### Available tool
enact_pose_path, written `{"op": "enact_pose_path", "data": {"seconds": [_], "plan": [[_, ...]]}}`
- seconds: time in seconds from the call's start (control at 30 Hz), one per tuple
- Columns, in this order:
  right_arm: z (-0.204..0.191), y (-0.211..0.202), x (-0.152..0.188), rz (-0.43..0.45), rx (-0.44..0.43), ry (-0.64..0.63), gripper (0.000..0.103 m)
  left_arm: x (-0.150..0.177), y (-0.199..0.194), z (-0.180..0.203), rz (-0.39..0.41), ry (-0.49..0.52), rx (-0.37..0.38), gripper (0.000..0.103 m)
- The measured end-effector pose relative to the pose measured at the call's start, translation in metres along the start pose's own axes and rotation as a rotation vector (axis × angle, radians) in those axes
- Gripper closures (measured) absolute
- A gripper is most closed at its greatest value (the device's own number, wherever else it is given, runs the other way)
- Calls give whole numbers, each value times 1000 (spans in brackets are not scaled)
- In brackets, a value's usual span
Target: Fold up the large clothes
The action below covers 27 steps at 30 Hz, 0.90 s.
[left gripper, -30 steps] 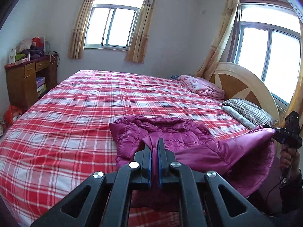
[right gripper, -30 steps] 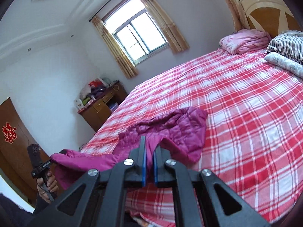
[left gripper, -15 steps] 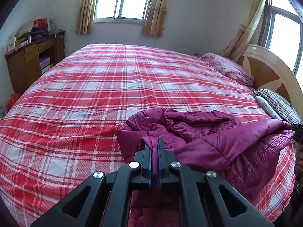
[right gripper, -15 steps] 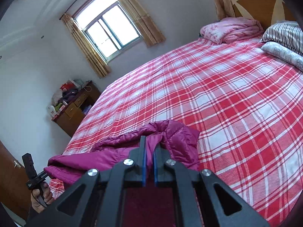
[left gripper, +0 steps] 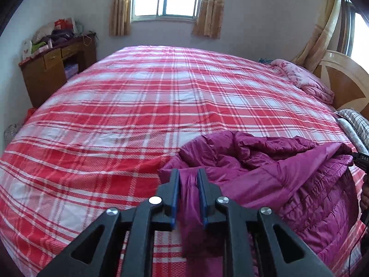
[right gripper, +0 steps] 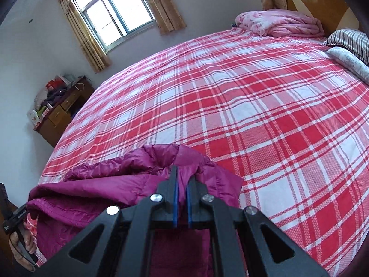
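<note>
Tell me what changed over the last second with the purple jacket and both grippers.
Both grippers carried the purple jacket forward and down until it lay bunched on the plaid bed. The left gripper has just been opening, its pads parted with the fabric loose between them. The right gripper stays clamped on its edge. The bedding, pillows and desk are unchanged.

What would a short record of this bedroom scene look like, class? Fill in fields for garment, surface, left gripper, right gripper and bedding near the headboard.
garment: purple padded jacket, bunched at the near edge of the bed
surface: red checked bedsheet
left gripper: fingers just parted, jacket cloth between them
right gripper: shut on the jacket's edge
bedding near the headboard: pink quilt, striped pillow
</note>
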State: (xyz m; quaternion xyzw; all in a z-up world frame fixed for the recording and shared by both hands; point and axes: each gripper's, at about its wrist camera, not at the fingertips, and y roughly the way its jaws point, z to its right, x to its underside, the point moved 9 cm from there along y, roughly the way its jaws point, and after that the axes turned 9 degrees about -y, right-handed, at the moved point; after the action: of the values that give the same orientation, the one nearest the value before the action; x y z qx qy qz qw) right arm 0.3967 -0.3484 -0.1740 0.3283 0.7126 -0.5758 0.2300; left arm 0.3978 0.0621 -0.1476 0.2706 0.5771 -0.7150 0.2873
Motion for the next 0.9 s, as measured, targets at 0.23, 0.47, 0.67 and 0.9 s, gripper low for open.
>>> {"op": "enact_pose_path", "data": {"seconds": [0.23,0.47,0.67,0.9], "plan": [[-1,19,-6,-3,94,-54,87,-30,-39,20,263,141,-221,35],[-36,-21,-22,113,150,-86,16,-9,-3,99,270,304,-238,29],[-131,-5,23,59,38,-308,17,3,39,124,249,338,-320,29],[-112,55,31,-26,92,-283,21,-3,98,91,118,227,-400,29]]}}
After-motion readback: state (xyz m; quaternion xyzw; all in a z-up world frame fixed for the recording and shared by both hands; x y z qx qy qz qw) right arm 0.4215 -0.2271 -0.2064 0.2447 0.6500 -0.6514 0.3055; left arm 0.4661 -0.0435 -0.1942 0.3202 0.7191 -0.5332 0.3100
